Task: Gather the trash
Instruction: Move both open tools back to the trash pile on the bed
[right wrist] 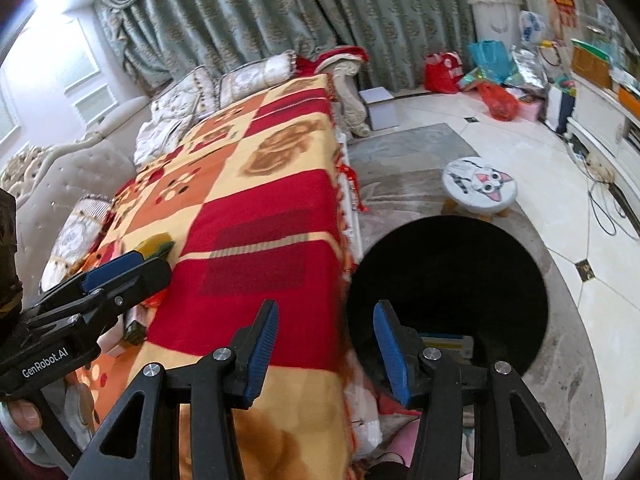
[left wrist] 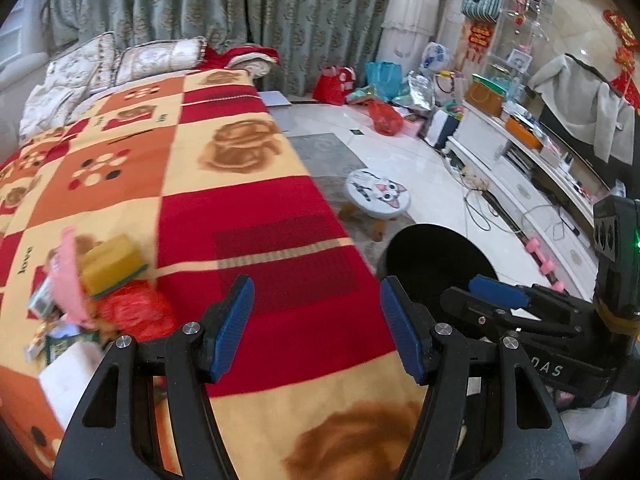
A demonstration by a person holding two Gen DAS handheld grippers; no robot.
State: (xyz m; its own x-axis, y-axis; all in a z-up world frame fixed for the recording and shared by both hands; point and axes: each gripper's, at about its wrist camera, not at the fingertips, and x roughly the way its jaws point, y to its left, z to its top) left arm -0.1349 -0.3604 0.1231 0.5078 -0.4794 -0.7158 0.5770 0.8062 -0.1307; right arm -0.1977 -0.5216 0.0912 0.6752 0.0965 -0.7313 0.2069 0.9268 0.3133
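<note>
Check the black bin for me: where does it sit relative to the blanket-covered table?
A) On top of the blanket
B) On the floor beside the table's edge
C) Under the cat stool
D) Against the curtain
B: the black bin stands on the floor just off the edge of the blanket, nearer than the cat stool.

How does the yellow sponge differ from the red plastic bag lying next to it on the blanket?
The yellow sponge is a firm, flat-sided block; the red plastic bag is crumpled and shapeless. The sponge is matte yellow with a green underside; the bag is glossy red throughout. Both lie in the same litter pile on the blanket, untouched by either tool.
</note>
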